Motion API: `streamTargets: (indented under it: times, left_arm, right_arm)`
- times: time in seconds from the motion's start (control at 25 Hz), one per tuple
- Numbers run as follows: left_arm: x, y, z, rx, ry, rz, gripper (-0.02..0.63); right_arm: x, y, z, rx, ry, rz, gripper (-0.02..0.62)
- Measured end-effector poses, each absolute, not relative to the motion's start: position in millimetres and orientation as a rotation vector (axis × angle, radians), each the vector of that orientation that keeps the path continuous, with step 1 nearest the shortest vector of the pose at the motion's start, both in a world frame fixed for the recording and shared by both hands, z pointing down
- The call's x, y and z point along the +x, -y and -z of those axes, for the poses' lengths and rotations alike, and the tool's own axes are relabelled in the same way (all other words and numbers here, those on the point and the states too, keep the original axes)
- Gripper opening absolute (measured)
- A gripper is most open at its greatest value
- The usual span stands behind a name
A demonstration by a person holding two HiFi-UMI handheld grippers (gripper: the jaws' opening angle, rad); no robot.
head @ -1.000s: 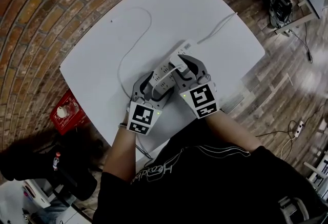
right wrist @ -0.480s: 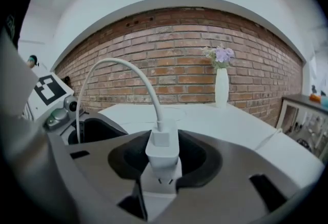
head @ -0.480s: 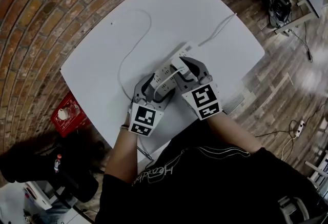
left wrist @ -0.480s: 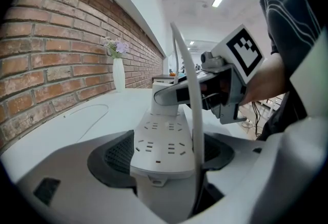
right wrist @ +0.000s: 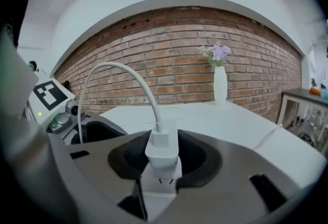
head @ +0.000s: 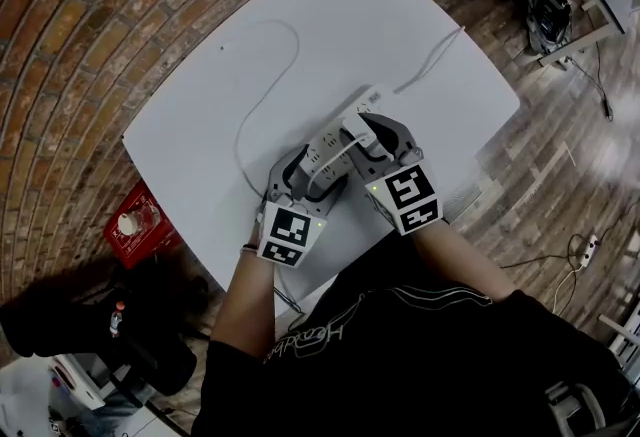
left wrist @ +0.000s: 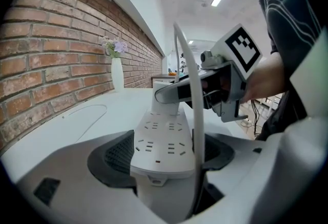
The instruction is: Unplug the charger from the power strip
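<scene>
a person stands over a white table (head: 400,15), seen from above, with tongs in each hand meeting at the centre of the frame. the left tongs (head: 312,168) are closed on the near end of a white power strip (left wrist: 163,138). its flat body fills the gap between the dark pads in the left gripper view. the right tongs (right wrist: 164,164) are closed on the charger (right wrist: 162,147), a small white block pinched at its sides, at the lower centre of the right gripper view. two short dark prongs (right wrist: 165,181) show under the block, above the strip, so the charger looks partly drawn out. whether the tips are free of the socket cannot be told. its white cable (right wrist: 115,66) arches up and to the left from the top of the block.

the step in hand looks like the pull itself. to do it well, the pull should likely run straight along the prongs, away from the strip's face, with no sideways rocking that could bend or wedge them. the left tongs probably need to hold the strip down firmly, so it does not rise with the charger. the grip belongs on the block, not on the cable, which could slip or strain at its joint.
</scene>
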State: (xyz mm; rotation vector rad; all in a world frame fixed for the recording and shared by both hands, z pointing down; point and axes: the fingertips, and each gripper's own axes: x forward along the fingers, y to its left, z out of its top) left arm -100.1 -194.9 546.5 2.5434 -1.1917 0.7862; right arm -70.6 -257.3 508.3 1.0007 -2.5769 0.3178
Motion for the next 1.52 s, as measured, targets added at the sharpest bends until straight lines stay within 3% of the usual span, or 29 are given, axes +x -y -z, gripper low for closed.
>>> streamTargets:
  times: [0.28,0.72,1.04,1.16,1.4,1.44,1.52]
  left_arm:
    - [-100.3,198.2,-546.6,2.535,1.222,-0.762,0.350]
    - [-90.6,185.4,-535.2,2.555,1.146,-0.779,0.350]
    - [-103.2,162.1,-464.2,2.595,1.115,-0.541,0.350]
    - [-115.3,142.1,-431.6,2.580,1.117,-0.395,0.350]
    - [-127.4,116.0,-340.9,2.375,1.065,0.196,0.345]
    - [-126.6,111.1,-333.0,2.352,1.057,0.217,0.315]
    - [-123.2,102.4,-321.6,2.330,1.052,0.224,0.113]
  right_arm:
    - [-127.2,228.8,-427.3,0.818,2.718,0.199,0.121]
    - [-82.5,253.9,-444.8,0.821,2.668,-0.188,0.121]
    - [-76.0,236.9,-429.8,0.695,2.736,-0.453,0.121]
    - [-68.9,225.8,-415.1,0.665,2.754,-0.506,0.121]
    - [-52.4,204.8,-380.4,0.612,2.810,-0.653,0.121]
    - [-49.8,200.7,-375.2,0.601,2.823,-0.675,0.121]
    - [-44.1,194.0,-366.2,0.577,2.843,-0.689,0.121]
